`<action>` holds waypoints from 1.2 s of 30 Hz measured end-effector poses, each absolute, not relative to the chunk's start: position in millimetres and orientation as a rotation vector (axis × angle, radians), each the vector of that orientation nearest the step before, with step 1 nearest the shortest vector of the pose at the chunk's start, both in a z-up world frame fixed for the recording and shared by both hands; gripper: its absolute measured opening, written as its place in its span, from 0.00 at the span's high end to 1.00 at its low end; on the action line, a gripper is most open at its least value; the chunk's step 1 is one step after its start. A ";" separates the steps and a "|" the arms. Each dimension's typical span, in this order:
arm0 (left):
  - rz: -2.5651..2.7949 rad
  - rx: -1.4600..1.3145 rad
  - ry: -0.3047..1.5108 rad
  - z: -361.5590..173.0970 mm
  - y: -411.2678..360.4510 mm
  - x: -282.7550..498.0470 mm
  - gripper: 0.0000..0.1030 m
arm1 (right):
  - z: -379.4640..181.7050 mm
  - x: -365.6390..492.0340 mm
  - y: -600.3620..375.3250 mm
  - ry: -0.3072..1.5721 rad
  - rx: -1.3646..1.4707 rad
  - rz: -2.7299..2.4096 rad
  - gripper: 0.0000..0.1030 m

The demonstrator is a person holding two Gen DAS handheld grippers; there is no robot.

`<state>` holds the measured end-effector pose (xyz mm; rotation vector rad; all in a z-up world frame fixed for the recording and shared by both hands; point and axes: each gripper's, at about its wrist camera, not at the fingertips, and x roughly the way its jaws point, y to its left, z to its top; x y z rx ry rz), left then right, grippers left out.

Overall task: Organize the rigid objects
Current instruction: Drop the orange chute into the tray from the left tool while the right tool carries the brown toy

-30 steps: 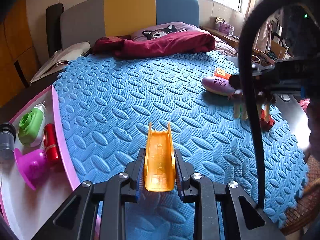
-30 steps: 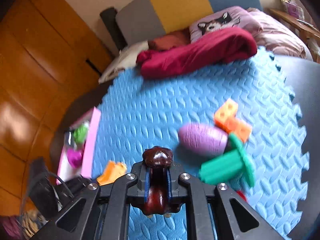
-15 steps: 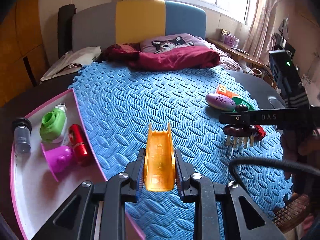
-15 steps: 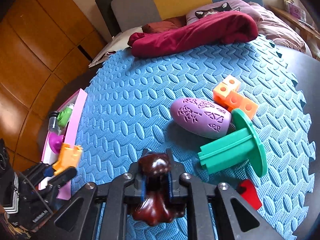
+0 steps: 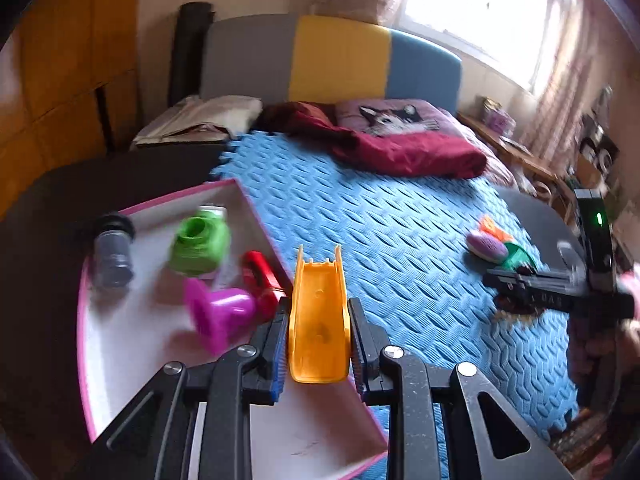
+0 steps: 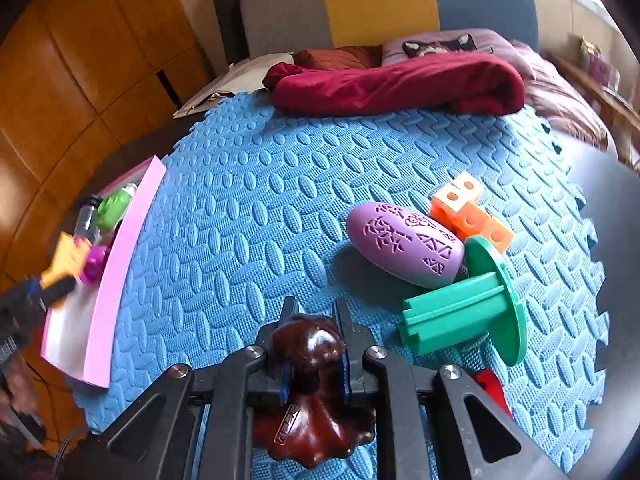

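On the surface (image 6: 612, 200): mat (image 6: 260, 208) across the middle, tray (image 5: 132, 344) along its left edge. In the tray: vial (image 5: 113, 249) far left, pump bottle (image 5: 199, 240) beside it, funnel (image 5: 218, 316) nearer, lighter (image 5: 262, 278) against the right wall. On the mat's right side: egg (image 6: 404, 244), blocks (image 6: 470, 210) behind it, spool (image 6: 468, 312) in front. Behind the mat: blanket (image 6: 400, 84), pillow (image 5: 394, 118), headboard (image 5: 332, 60).

Both wrist views look forward, low over the blue mat (image 5: 400, 240), sharing it.
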<state>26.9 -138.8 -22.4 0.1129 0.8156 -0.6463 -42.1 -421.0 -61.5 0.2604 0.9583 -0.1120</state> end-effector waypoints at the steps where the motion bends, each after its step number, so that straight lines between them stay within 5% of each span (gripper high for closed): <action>1: -0.616 0.089 0.814 -19.7 -127.8 35.0 0.74 | -62.1 -41.8 -420.8 0.962 0.254 -0.115 0.85; 12: -0.394 -0.040 0.907 -44.3 -55.9 96.7 0.74 | -69.8 -41.3 -412.6 1.005 0.150 -0.160 0.92; 23: -0.371 -0.064 0.969 -66.9 -64.7 134.5 0.73 | -71.0 -39.6 -410.7 0.993 0.122 -0.163 0.92; 36: -0.332 -0.076 0.933 -57.0 -42.6 105.7 0.52 | -71.4 -39.8 -420.9 0.993 0.244 -0.131 0.85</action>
